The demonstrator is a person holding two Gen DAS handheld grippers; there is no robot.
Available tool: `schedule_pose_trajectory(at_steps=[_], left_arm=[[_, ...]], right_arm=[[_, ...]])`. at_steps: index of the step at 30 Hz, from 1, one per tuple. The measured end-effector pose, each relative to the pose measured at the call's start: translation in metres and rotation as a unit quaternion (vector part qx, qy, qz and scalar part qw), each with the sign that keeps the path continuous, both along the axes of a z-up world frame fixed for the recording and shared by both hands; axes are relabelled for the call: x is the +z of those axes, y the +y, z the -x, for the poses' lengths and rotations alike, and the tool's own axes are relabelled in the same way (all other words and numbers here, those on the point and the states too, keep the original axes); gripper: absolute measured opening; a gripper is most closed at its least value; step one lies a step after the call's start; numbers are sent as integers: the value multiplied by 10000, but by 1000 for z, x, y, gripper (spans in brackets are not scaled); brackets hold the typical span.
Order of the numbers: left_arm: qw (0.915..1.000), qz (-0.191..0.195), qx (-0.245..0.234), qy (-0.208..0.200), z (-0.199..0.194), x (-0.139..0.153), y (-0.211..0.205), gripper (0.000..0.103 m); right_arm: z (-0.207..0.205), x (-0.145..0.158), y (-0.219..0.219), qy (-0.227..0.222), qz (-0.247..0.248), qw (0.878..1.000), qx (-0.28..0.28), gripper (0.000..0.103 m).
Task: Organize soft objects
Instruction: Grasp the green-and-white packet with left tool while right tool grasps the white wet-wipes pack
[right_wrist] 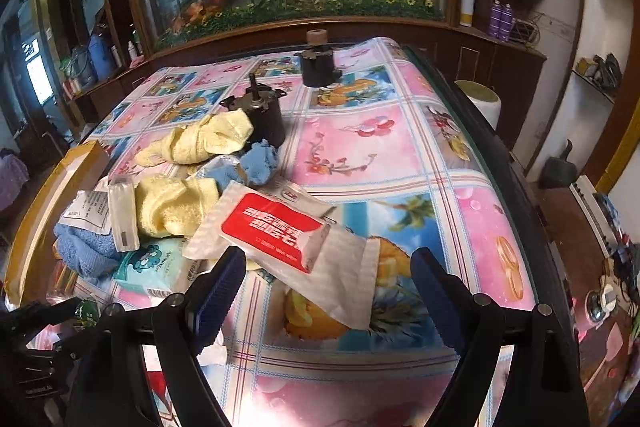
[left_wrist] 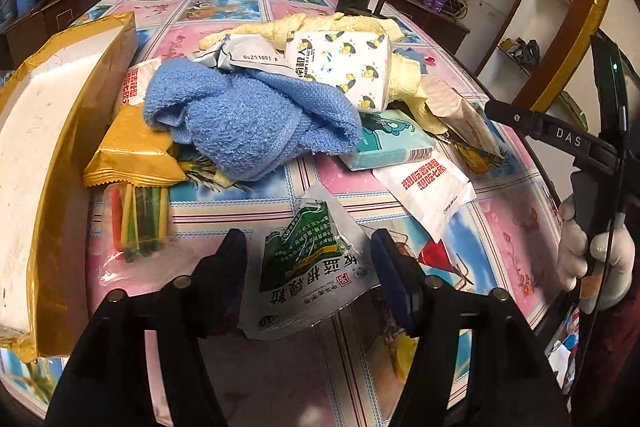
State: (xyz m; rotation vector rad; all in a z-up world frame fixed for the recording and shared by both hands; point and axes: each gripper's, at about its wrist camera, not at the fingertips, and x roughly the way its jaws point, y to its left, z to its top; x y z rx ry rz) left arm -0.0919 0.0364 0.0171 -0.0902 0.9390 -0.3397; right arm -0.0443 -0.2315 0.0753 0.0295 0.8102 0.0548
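One sachet (left_wrist: 308, 263) lengthwise between left fingers (left_wrist: 228, 267)

A table (right_wrist: 400, 155) in patterned cloth carries towels (left_wrist: 248, 123), packets (right_wrist: 280, 227) and possibly two small motors (right_wrist: 264, 115).

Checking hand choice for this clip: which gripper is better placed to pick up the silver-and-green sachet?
Left. The left gripper is open with the silver-and-green sachet lying right between its fingers. The right gripper is open over the red-and-white packet instead.
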Motion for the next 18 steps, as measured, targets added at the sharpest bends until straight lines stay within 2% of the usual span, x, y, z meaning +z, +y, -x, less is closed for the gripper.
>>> schedule_pose_trajectory(at_steps=[3, 7, 10, 12, 13, 14, 16, 17, 18], left_arm=[[10000, -45, 27, -12, 0, 0, -2, 70], [10000, -86, 27, -28, 1, 0, -3, 70], [10000, -44, 21, -29, 1, 0, -3, 70], [10000, -6, 14, -40, 2, 0, -3, 67], [10000, 27, -28, -52, 3, 0, -3, 55], [10000, 42, -56, -58, 3, 0, -4, 49], [9999, 95, -114, -78, 4, 0, -5, 42], [9998, 123, -112, -80, 4, 0, -4, 42], [9997, 185, -105, -77, 5, 1, -4, 41]], right_arm=[[-15, -2, 20, 248, 304, 9966, 731, 85], [-30, -15, 49, 533, 1241, 9763, 1692, 85], [-42, -21, 58, 689, 1529, 9649, 2021, 79], [-51, -24, 58, 808, 1467, 9630, 2114, 67], [-54, -26, 57, 874, 1425, 9625, 2136, 63], [-57, -29, 56, 927, 1425, 9621, 2132, 56], [-56, -31, 53, 984, 1343, 9630, 2120, 45], [-55, -29, 50, 987, 1221, 9655, 2078, 36], [-53, -25, 47, 984, 1064, 9679, 2053, 34]])
